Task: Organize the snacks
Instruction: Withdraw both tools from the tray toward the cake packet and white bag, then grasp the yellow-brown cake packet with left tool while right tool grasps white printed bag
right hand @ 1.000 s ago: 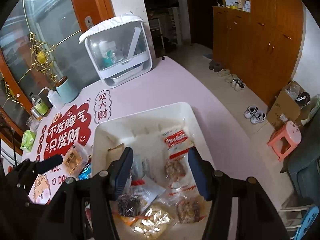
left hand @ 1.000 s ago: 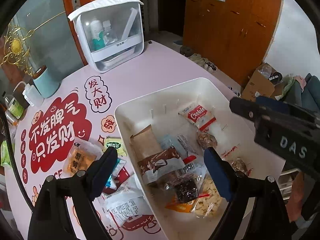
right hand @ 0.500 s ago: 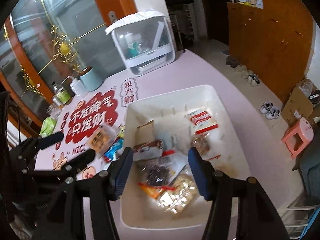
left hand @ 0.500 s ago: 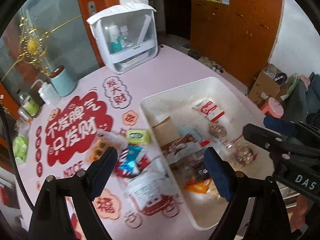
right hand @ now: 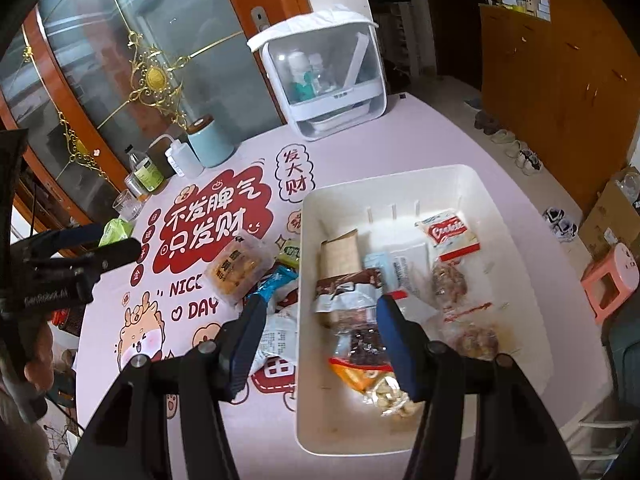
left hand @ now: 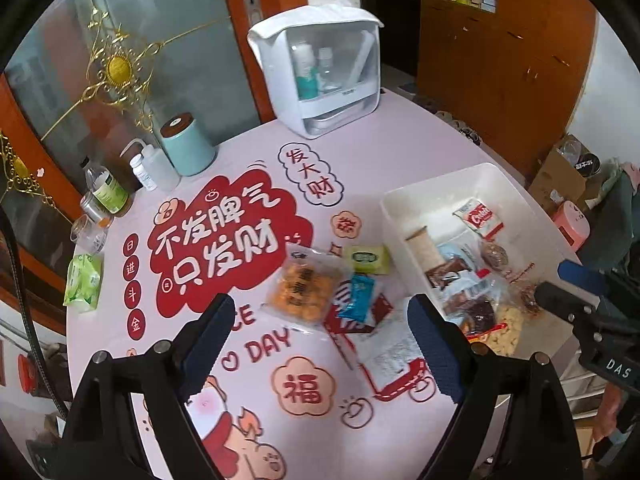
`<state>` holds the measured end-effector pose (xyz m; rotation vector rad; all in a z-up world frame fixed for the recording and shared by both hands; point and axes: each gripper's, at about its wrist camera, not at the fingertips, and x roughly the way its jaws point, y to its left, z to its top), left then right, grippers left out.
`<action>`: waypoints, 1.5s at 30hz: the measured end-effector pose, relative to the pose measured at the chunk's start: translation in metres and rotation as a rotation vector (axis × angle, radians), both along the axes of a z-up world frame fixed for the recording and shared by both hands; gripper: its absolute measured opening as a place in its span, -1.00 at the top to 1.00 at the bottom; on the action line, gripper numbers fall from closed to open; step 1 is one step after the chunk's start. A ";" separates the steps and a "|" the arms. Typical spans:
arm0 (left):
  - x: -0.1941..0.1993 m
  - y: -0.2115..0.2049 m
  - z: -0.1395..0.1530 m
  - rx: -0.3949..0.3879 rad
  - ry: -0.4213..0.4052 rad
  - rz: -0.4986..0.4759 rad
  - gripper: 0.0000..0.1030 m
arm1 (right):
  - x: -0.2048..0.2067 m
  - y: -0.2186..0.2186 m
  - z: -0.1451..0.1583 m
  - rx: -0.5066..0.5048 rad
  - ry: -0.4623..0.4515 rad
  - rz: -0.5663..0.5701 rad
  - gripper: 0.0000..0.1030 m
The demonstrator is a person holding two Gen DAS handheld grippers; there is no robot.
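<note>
Nearest us, our left tongs [left hand: 316, 334] hang spread wide and empty above the pink table [left hand: 400, 132], with the loose snacks lying just past the tips. Our right tongs [right hand: 320, 332] are parted too, gripping nothing, poised over the near left part of the white bin [right hand: 532, 264].

4 packets remain on the table, left of the bin. Closest is a flat white pouch [left hand: 390, 354], limp and thin. We judge it will sag and slide, so a pinch on its crimped edge suits it better than the middle. Just beyond lies a small blue wrapper [left hand: 358, 296], light and slick, which we would take across its narrow width. Touching it on the left is the clear pack of orange puffs [left hand: 304, 286], which is puffy, light and probably brittle inside. A gentle hold on the sealed end seam should spare the contents. Farther on sits a green packet [left hand: 368, 259], small and flat, just beside the bin wall.

Inside the bin several snacks already lie in a loose heap, among them a brown and white pouch [right hand: 352, 290] and a red and white cookie pack [right hand: 450, 234] at the far side.

Beyond all this stands a white storage case [left hand: 324, 72] near the far edge of the table.
</note>
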<state>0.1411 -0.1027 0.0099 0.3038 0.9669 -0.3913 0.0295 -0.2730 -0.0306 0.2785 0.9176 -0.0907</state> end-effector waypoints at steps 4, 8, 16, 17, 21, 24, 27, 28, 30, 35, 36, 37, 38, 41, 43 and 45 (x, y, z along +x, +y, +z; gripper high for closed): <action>0.026 0.010 -0.015 0.021 0.035 -0.047 -0.70 | 0.015 0.014 -0.013 0.005 0.034 -0.035 -0.13; 0.053 0.010 -0.049 0.009 0.098 -0.119 -0.70 | 0.031 0.029 -0.031 0.017 0.070 -0.051 -0.13; 0.106 0.002 -0.148 -0.034 0.279 -0.187 -0.70 | 0.043 0.063 -0.066 0.027 0.157 -0.094 -0.12; 0.110 -0.001 -0.157 -0.035 0.290 -0.199 -0.70 | 0.043 0.066 -0.069 0.031 0.165 -0.100 -0.13; 0.118 -0.009 -0.185 -0.018 0.324 -0.232 -0.70 | 0.039 0.078 -0.080 0.079 0.177 -0.151 -0.13; 0.124 -0.013 -0.201 0.015 0.323 -0.230 -0.71 | 0.037 0.085 -0.085 0.123 0.181 -0.200 -0.13; 0.126 -0.018 -0.207 0.050 0.274 -0.233 -0.83 | 0.033 0.088 -0.091 0.171 0.180 -0.265 -0.12; 0.128 -0.018 -0.210 0.058 0.276 -0.229 -0.83 | 0.033 0.088 -0.093 0.185 0.181 -0.283 -0.12; 0.134 -0.019 -0.223 0.063 0.329 -0.229 -0.83 | 0.031 0.089 -0.098 0.206 0.183 -0.321 -0.12; 0.141 -0.010 -0.240 0.085 0.325 -0.203 -0.91 | 0.030 0.086 -0.116 0.257 0.217 -0.416 -0.13; 0.140 -0.008 -0.239 0.078 0.317 -0.207 -0.84 | 0.030 0.085 -0.120 0.273 0.221 -0.439 -0.13; 0.139 -0.006 -0.237 0.075 0.305 -0.210 -0.70 | 0.030 0.084 -0.123 0.283 0.222 -0.455 -0.13; 0.138 -0.002 -0.235 0.067 0.294 -0.212 -0.64 | 0.031 0.084 -0.125 0.289 0.221 -0.469 -0.13; 0.136 0.011 -0.232 0.050 0.307 -0.203 -0.55 | 0.036 0.080 -0.135 0.305 0.229 -0.524 -0.13; 0.133 0.023 -0.230 0.045 0.315 -0.191 -0.51 | 0.041 0.078 -0.142 0.318 0.248 -0.549 -0.13; 0.129 0.035 -0.224 0.033 0.321 -0.182 -0.51 | 0.046 0.076 -0.149 0.329 0.254 -0.572 -0.13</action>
